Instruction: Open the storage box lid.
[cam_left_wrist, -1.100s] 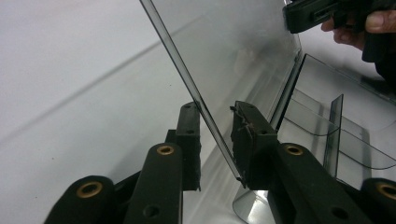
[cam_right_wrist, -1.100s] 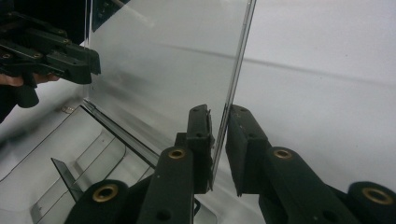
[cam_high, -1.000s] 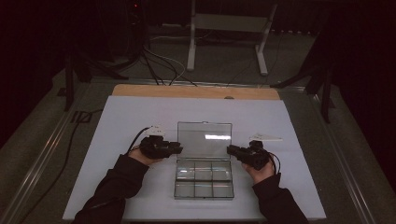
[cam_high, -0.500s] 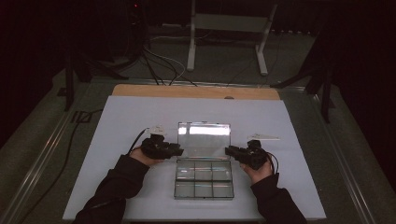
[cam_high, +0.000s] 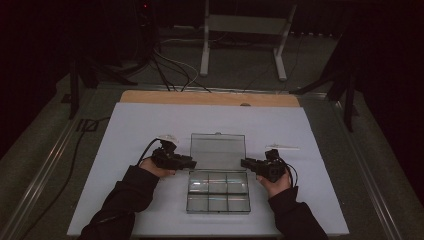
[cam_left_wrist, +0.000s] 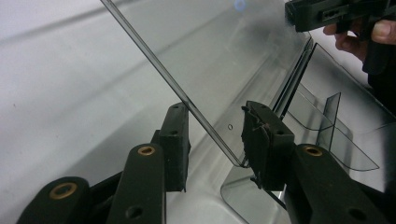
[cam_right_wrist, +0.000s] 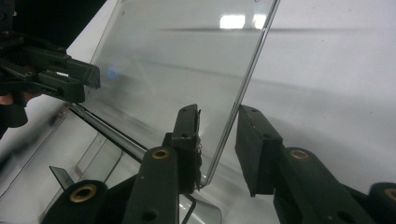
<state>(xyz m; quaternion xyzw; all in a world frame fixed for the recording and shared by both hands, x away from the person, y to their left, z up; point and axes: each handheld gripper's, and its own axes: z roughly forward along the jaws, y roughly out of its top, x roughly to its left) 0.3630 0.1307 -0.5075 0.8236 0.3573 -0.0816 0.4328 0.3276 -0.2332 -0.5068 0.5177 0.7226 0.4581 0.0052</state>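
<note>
At the left we see the left gripper (cam_high: 190, 162) held in the person's left hand (cam_high: 156, 169), its tip at the left edge of the clear, rectangular plastic lid (cam_high: 217, 151). In the left gripper view its jaws stand apart, astride that edge of the lid (cam_left_wrist: 219, 60); one pad (cam_left_wrist: 259, 135) is right at it, the other well clear. In the middle, on the white table cover (cam_high: 125, 130), lies the transparent plastic box with six compartments (cam_high: 218, 192), its lid raised at the back. At the right, the right gripper (cam_high: 246, 163), held in the right hand (cam_high: 275, 182), meets the lid's right edge. In the right gripper view its jaws also stand apart around the edge of the lid (cam_right_wrist: 187, 60), gripping nothing.
</note>
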